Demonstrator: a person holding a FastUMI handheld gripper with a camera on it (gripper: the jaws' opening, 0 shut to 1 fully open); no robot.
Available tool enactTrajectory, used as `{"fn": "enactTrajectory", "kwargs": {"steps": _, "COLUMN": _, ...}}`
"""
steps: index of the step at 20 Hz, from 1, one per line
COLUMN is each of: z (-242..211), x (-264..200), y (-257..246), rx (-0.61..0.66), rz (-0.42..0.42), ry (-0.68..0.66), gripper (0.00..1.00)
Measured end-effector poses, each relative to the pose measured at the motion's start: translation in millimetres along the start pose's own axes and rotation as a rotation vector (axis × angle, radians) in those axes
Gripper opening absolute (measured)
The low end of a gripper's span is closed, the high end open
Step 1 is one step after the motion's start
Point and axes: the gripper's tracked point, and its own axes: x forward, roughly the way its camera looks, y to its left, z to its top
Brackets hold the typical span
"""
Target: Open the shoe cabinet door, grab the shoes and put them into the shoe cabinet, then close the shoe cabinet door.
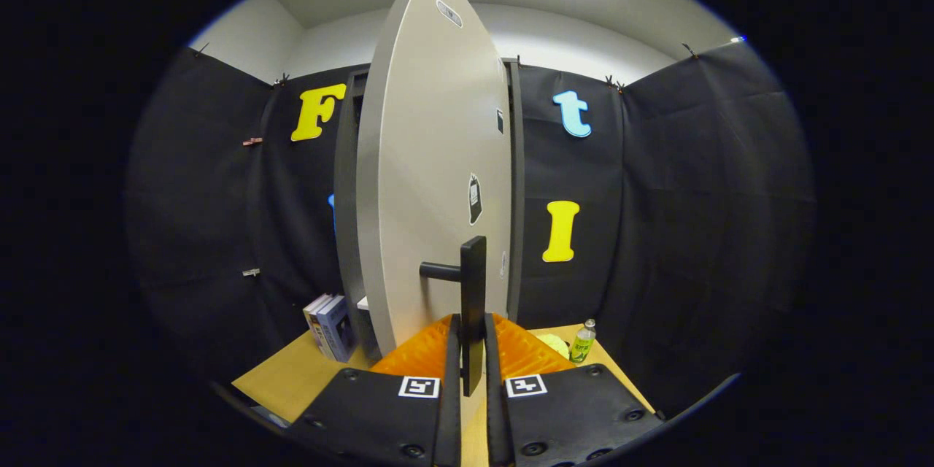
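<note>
The gripper (473,350) had its jaws drawn in narrow around the door handle (473,306), a flat dark bar standing upright, and both fingers pressed against its lower end. A short round stub ran sideways from the bar into the cabinet door (430,182) just beyond. That door was a tall, smooth, pale grey panel, matte, with a few small stickers on its face. It stood swung out toward the gripper, seen nearly edge-on, with its long axis straight up and down. Behind it rose the dark frame of the shoe cabinet (346,197), tall and narrow, against the black cloth wall.

All of it stood on a plain wooden table (292,372). To the left of the cabinet's foot, a few books (330,326) leaned together. To the right of the fingers stood a small green bottle (582,341) with a pale cap, upright, and just beside it lay something soft and yellow (554,343) that I could not make out. Nothing stood between the gripper and the handle.
</note>
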Motion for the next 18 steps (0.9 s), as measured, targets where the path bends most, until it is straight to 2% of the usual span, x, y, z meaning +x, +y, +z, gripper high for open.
{"fn": "enactTrajectory", "kwargs": {"steps": 4, "z": 2.4, "x": -4.9, "y": -26.8, "rx": 0.063, "rz": -0.005, "ry": 0.001, "gripper": 0.18}}
{"fn": "enactTrajectory", "kwargs": {"steps": 9, "z": 2.9, "x": -4.8, "y": -56.2, "rx": 0.073, "rz": 0.031, "ry": -0.006, "gripper": 0.16}}
{"fn": "enactTrajectory", "kwargs": {"steps": 15, "z": 10.1, "x": -11.6, "y": -102.2, "rx": 0.076, "rz": -0.030, "ry": -0.031, "gripper": 0.13}}
{"fn": "enactTrajectory", "kwargs": {"steps": 18, "z": 12.7, "x": -16.2, "y": -100.1, "rx": 0.128, "rz": -0.010, "ry": -0.050, "gripper": 0.13}}
